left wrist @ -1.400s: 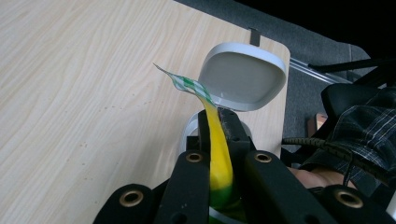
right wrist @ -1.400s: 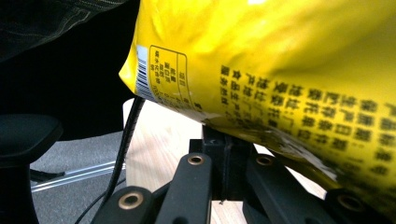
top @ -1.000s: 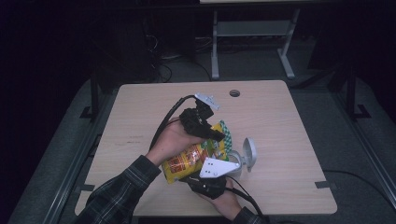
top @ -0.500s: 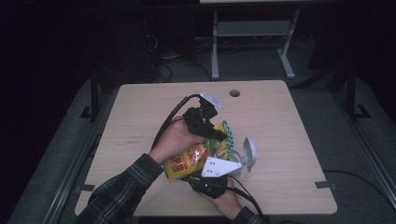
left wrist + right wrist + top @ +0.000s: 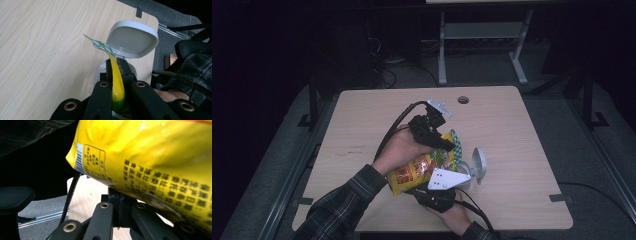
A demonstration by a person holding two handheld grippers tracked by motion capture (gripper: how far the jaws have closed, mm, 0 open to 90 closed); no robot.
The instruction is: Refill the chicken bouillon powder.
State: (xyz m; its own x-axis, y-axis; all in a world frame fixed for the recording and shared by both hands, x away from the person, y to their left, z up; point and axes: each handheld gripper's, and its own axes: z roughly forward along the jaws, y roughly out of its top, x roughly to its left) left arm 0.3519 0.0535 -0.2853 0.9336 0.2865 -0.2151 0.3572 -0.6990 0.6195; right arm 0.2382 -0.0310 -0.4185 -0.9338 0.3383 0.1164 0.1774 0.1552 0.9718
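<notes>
**Snack bag clamped over open container**

Crinkly yellow foil snack bag held above wooden counter. Left gripper fingers clamped on its green-checked top edge; right gripper fingers closed together beneath. White hinged-lid plastic container just beside.

A barcode and rows of black Chinese characters, too blurred to be read, are printed on the yellow snack bag.

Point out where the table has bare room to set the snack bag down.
Bare wood lies along the table's left half and far edge around the cable hole, plus the right side beyond the open white container. The near centre is crowded: both grippers clamp the yellow snack bag there.
</notes>
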